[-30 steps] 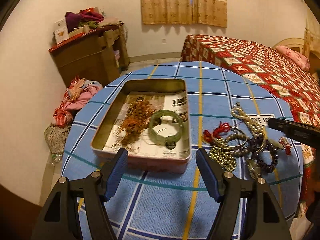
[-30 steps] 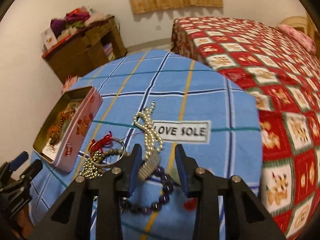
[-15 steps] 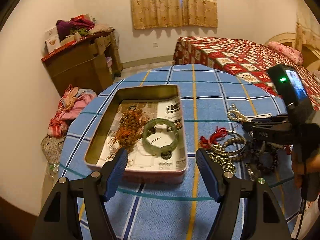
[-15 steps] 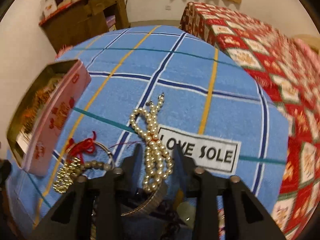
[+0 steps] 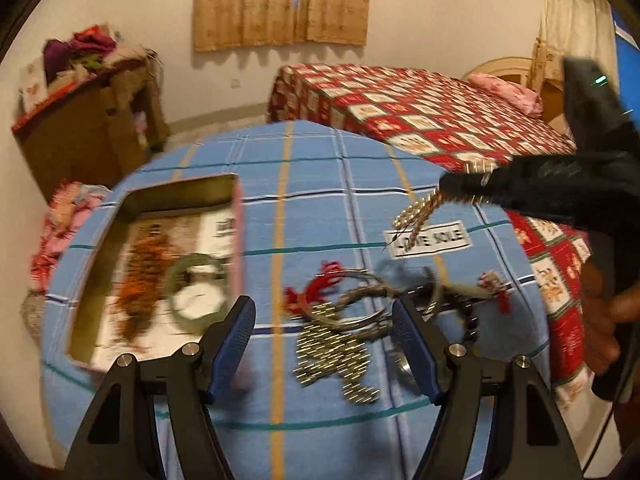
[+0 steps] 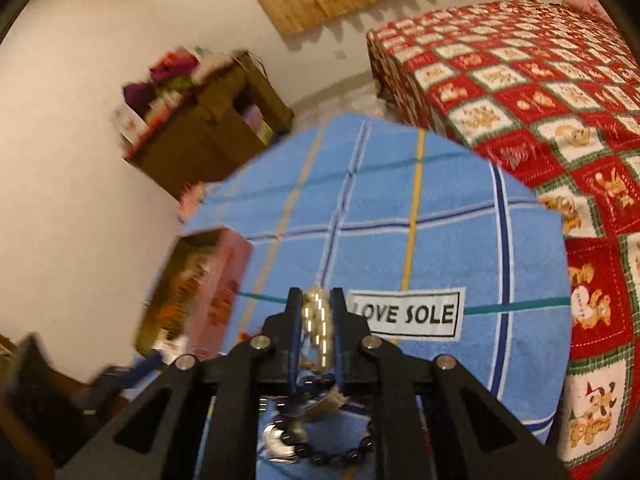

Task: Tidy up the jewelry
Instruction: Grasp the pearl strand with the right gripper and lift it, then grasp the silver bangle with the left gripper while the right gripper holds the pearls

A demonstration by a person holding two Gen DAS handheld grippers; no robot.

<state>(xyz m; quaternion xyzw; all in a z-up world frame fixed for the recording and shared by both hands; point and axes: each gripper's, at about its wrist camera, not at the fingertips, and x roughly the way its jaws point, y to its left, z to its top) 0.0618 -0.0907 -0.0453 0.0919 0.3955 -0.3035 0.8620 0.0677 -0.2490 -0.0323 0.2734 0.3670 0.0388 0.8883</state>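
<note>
The right gripper (image 6: 316,312) has its jaws closed on the pearl necklace (image 6: 317,322), a clump of pale beads pinched between them; from the left wrist view the strand (image 5: 416,214) dangles from the gripper tip above the blue checked table (image 5: 320,216), over the "LOVE SOLE" label (image 5: 430,239). The left gripper (image 5: 322,342) hovers with its jaws spread wide and nothing between them, above the heap of jewelry left on the table: a gold bead chain (image 5: 332,354), metal bangles (image 5: 360,300), a red cord (image 5: 320,284) and a dark bead bracelet (image 6: 332,446). To the left stands the open pink tin (image 5: 236,240), holding a green bangle (image 5: 192,292) and an orange beaded piece (image 5: 142,276)
</note>
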